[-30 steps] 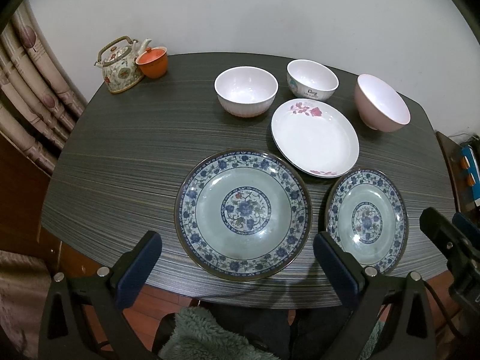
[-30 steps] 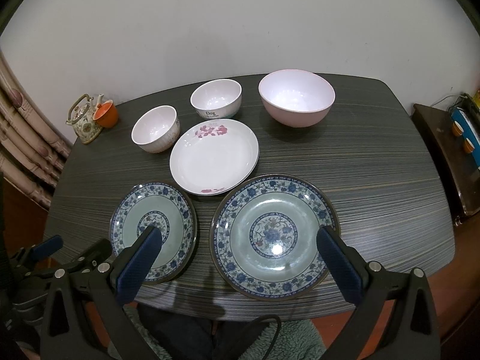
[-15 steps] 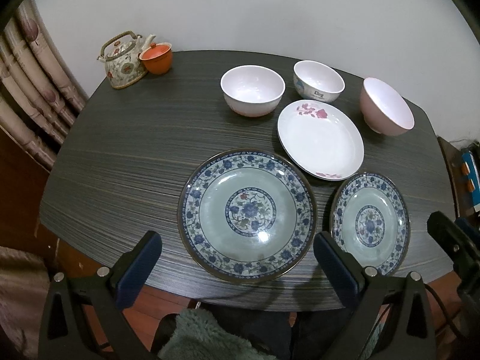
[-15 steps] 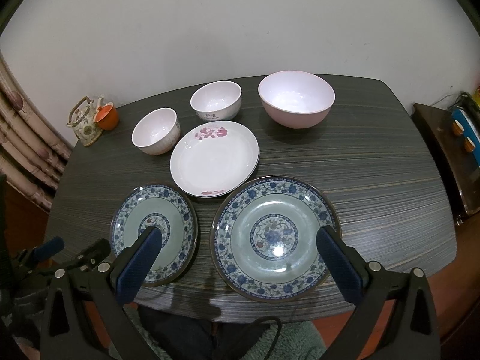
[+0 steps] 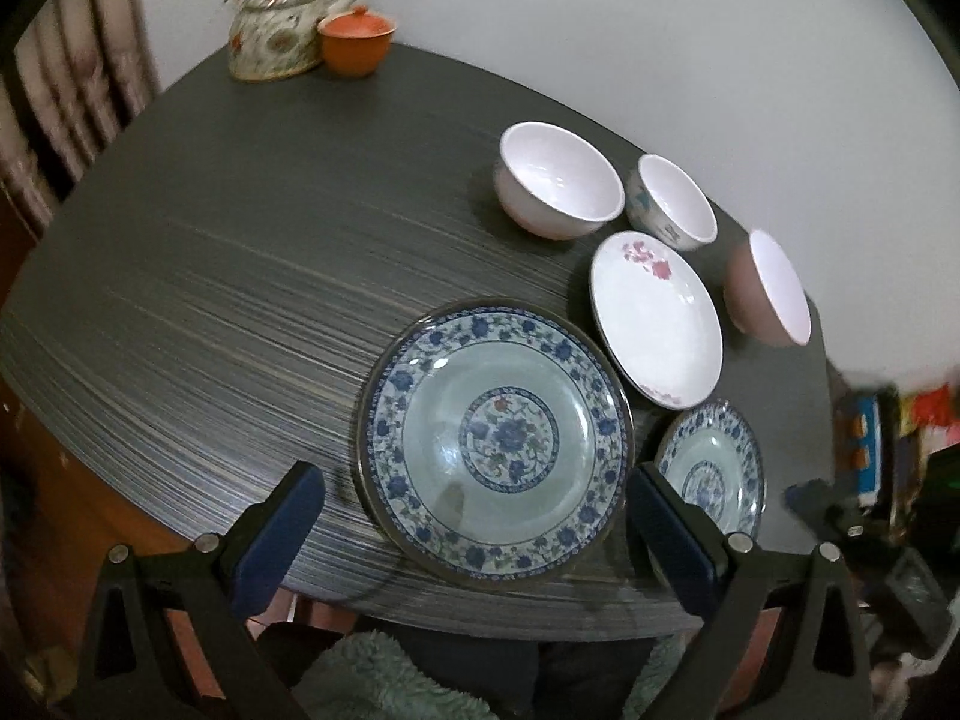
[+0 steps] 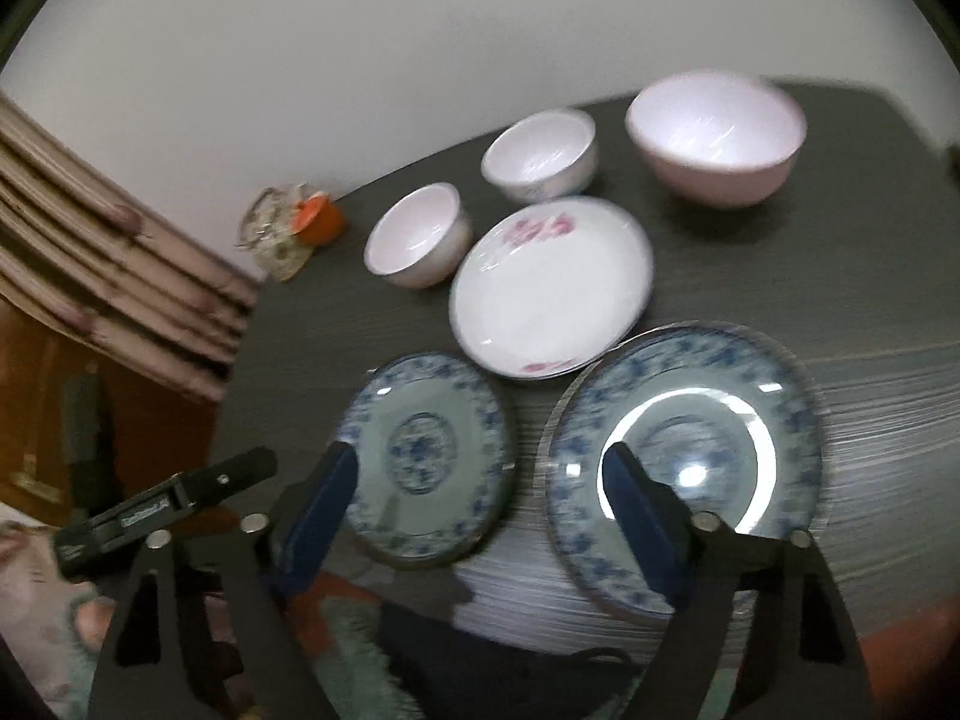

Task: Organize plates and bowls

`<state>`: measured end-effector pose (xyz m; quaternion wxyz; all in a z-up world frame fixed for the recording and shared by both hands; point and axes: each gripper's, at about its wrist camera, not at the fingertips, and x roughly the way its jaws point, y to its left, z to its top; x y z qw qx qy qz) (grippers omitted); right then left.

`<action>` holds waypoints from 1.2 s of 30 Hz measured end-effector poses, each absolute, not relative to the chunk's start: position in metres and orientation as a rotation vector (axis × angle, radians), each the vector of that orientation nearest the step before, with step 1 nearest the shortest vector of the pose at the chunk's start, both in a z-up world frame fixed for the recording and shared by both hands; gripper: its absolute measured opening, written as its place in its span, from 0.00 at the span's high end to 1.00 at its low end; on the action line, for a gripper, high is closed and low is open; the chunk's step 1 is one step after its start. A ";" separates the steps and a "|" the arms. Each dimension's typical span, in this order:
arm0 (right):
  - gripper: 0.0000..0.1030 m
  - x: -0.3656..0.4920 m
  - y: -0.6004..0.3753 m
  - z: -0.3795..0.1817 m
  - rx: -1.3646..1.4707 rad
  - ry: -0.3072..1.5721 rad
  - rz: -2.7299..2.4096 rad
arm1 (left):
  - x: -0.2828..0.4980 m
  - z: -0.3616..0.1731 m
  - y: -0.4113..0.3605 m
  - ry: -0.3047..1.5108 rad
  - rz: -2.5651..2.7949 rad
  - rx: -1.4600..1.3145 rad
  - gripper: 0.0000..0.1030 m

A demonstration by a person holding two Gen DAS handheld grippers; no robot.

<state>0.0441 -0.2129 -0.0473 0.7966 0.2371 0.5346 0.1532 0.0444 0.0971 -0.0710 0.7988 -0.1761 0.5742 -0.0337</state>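
Two blue-patterned plates lie side by side at the table's near edge: the left plate (image 5: 492, 438) (image 6: 420, 456) and the right plate (image 5: 711, 468) (image 6: 684, 456). Behind them sits a white plate with pink flowers (image 5: 657, 318) (image 6: 552, 288). Further back stand a white bowl (image 5: 558, 189) (image 6: 417, 234), a small printed bowl (image 5: 672, 201) (image 6: 540, 153) and a pink bowl (image 5: 768, 288) (image 6: 717, 135). My left gripper (image 5: 477, 528) hangs open over the left plate's near rim. My right gripper (image 6: 480, 510) straddles the gap between the blue plates. Its jaws are closing, with no pad pressing on anything.
A patterned teapot (image 5: 276, 24) and an orange lidded cup (image 5: 357, 42) stand at the table's far left corner. Curtains (image 6: 120, 276) hang on the left. A low cabinet with coloured items (image 5: 870, 450) is beside the table on the right. The dark striped table (image 5: 240, 300) is bare on its left half.
The left gripper shifted left, sank and rolled, so the dishes now sit right of centre. The right gripper dipped toward the blue plates and its jaws narrowed.
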 end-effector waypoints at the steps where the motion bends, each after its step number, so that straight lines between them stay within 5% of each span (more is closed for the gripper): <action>1: 0.28 0.047 -0.212 -0.054 0.528 1.172 0.341 | 0.046 -0.073 0.102 1.236 -0.078 -0.397 0.06; 5: 0.40 0.060 -0.203 -0.077 0.561 1.233 0.386 | 0.050 -0.085 0.121 1.262 -0.086 -0.488 0.16; 8: 0.40 0.069 -0.193 -0.088 0.549 1.270 0.407 | 0.051 -0.097 0.132 1.284 -0.087 -0.546 0.30; 17: 0.49 0.090 -0.174 -0.115 0.508 1.342 0.434 | 0.056 -0.132 0.153 1.351 -0.069 -0.652 0.49; 30: 0.62 0.111 -0.164 -0.146 0.490 1.413 0.431 | 0.068 -0.160 0.163 1.383 -0.072 -0.662 0.50; 36: 0.66 0.121 -0.156 -0.158 0.467 1.434 0.437 | 0.070 -0.168 0.161 1.394 -0.106 -0.682 0.59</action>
